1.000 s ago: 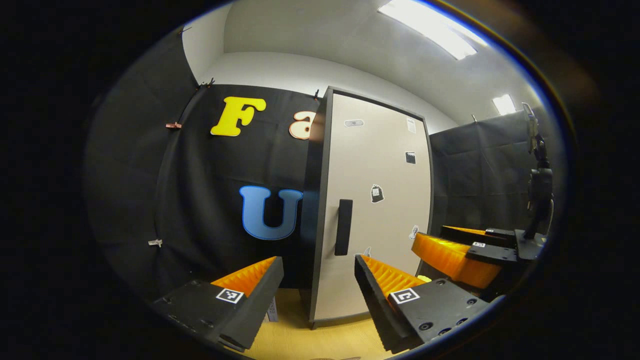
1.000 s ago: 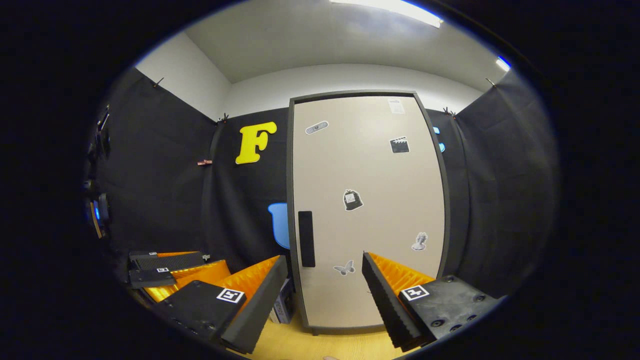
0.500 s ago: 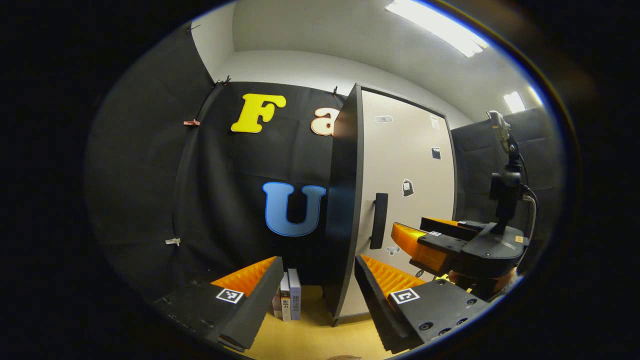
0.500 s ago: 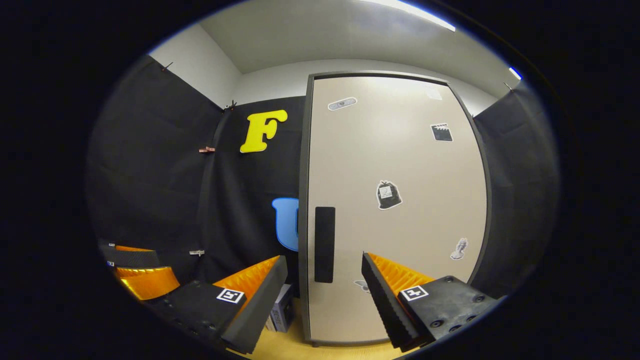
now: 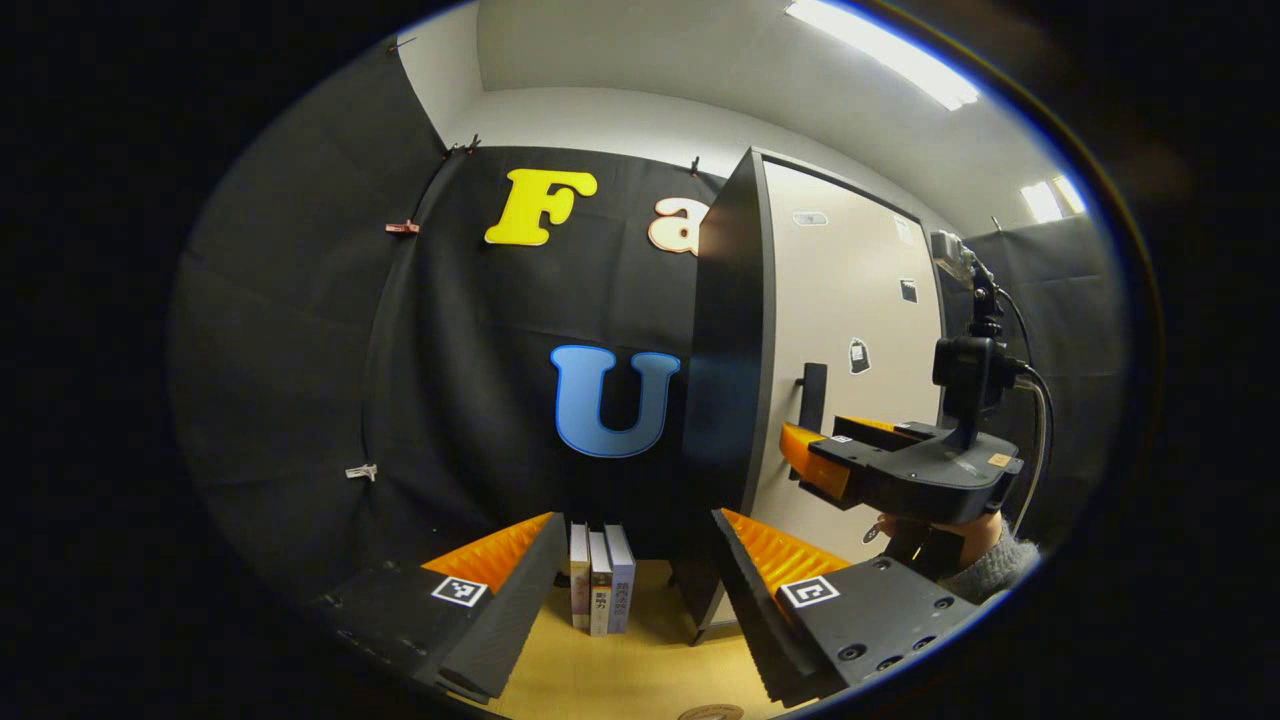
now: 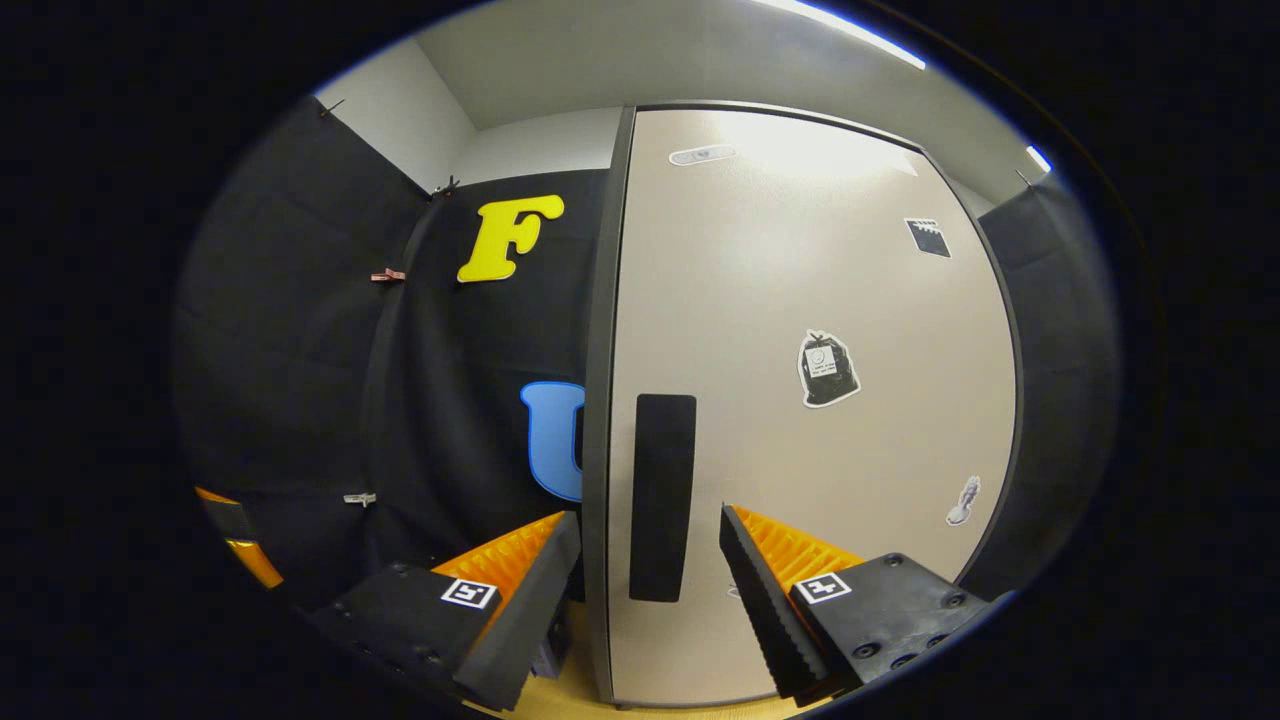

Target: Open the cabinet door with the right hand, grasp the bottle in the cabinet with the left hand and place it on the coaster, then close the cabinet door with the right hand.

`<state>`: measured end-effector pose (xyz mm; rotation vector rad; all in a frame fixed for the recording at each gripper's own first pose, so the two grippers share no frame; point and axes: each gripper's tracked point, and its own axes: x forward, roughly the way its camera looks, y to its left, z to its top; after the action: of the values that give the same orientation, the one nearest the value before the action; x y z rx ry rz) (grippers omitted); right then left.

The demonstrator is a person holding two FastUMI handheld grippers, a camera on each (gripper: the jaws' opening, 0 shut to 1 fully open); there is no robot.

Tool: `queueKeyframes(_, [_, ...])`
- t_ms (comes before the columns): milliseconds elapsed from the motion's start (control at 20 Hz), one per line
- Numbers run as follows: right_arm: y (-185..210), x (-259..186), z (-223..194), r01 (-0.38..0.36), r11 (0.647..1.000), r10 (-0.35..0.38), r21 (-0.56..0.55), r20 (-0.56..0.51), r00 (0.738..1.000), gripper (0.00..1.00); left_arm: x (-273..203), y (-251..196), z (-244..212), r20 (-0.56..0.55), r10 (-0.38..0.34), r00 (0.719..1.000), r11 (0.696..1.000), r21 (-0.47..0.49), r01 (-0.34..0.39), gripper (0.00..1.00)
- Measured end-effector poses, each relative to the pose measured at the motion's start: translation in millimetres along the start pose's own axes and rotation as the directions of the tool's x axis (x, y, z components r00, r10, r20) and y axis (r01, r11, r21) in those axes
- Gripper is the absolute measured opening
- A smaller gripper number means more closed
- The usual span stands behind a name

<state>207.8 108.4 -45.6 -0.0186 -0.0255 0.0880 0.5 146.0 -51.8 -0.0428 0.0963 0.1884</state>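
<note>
— Two fingers of the left gripper [image 5: 630,600] stand wide apart in the left gripper view, with nothing between them and nothing touched?

— Yes. Past the gap, at 12 o'clock, three books [image 5: 600,578] stand upright on the wooden counter [image 5: 620,675], just beside the dark side of the cabinet [image 5: 728,360].

— And at 3 o'clock?

— The right gripper [image 5: 800,460], held by a hand [image 5: 975,535] in a grey sleeve, reaches toward the cabinet door [image 5: 850,300], its tips close to the black handle [image 5: 812,397]. Whether they touch it, I cannot tell.

— What of the right gripper view?

— The right gripper [image 6: 650,590] is spread wide and empty. The handle [image 6: 662,497] stands upright in the gap at 12 o'clock, the fingers on either side of it, not pressing. The cabinet door [image 6: 800,300] is closed, with stickers [image 6: 826,370] on it.

— The bottle?

— Hidden behind the closed door; I cannot see into the cabinet. At 6 o'clock in the left gripper view, a round edge [image 5: 710,712] peeks up from the counter, perhaps the coaster.
</note>
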Motion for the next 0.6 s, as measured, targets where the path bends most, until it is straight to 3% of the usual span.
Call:
queueKeyframes(150, [1.2,14.1,-6.3,0.002,1.000,-0.002,-0.005,-0.011,1.000,0.92,2.5,11.5,-2.4,-0.009,0.017,1.000,1.000,-0.006,-0.017,0.91])
queueKeyframes(300, [3.6,26.7,-13.6,0.016,1.000,-0.015,0.005,-0.022,1.000,0.74,2.0,22.1,-5.3,-0.015,0.037,0.999,0.999,-0.001,-0.037,0.91])
queueKeyframes(450, [-4.6,29.0,-8.4,0.089,0.996,-0.089,-0.023,0.013,0.996,0.75,0.1,31.5,-7.1,-0.024,0.058,0.998,0.998,0.005,-0.058,0.91])
queueKeyframes(500, [-5.7,30.3,-3.0,0.105,0.994,-0.104,-0.025,0.032,0.994,0.53,-1.1,34.8,-8.1,-0.025,0.065,0.998,0.998,0.010,-0.065,0.91])
queueKeyframes(600, [-7.4,31.9,1.4,0.126,0.992,-0.125,-0.006,0.047,0.991,0.42,-2.5,38.7,-9.3,-0.029,0.073,0.997,0.997,0.011,-0.073,0.91])
